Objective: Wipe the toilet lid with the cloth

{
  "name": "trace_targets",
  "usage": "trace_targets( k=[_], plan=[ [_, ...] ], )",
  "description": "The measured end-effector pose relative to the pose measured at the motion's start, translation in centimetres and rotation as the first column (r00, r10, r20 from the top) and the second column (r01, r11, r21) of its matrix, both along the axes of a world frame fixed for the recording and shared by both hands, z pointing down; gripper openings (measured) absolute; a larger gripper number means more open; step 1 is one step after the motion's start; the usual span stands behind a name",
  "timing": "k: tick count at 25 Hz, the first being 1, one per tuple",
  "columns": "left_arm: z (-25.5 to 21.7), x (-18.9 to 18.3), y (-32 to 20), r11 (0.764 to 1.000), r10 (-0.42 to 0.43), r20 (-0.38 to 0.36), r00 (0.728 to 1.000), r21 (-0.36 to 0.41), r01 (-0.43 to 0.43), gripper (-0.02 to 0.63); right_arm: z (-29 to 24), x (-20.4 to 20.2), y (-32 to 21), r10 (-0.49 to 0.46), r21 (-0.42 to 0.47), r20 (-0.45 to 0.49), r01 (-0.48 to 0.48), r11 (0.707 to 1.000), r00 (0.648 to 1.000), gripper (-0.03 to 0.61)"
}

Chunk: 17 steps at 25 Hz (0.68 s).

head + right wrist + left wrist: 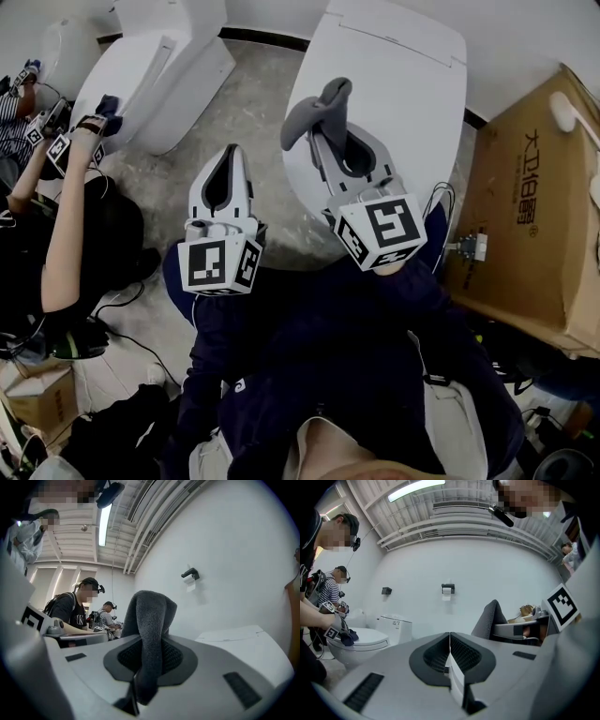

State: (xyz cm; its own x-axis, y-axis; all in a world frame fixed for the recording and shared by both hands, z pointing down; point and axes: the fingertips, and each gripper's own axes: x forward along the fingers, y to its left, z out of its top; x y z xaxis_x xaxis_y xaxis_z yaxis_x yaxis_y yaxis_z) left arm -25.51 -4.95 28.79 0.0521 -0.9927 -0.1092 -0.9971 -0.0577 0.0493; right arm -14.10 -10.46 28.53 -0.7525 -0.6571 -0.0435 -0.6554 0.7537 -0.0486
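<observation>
A white toilet with its lid down stands in front of me in the head view. My right gripper is raised over the lid's near left part and is shut on a grey cloth, which folds up out of its jaws. The right gripper view shows that cloth pinched between the jaws, with the lid at the lower right. My left gripper hangs left of the toilet over the floor, jaws together with nothing in them. In the left gripper view the jaws meet and the cloth shows at the right.
A large cardboard box stands right of the toilet. A second toilet sits at the far left, where another person works on it with grippers. Cables and bags lie on the floor at lower left. A paper holder hangs on the wall.
</observation>
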Motion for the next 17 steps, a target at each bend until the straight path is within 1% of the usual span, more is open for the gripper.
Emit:
trace_targets(
  k=[17],
  plan=[
    [0.28,0.05,-0.06,1.000,-0.005,0.018,1.000,-0.010,0.006,0.015,0.46,-0.26,0.21,-0.003,-0.010,-0.010,0.003,1.000,1.000,0.067]
  ],
)
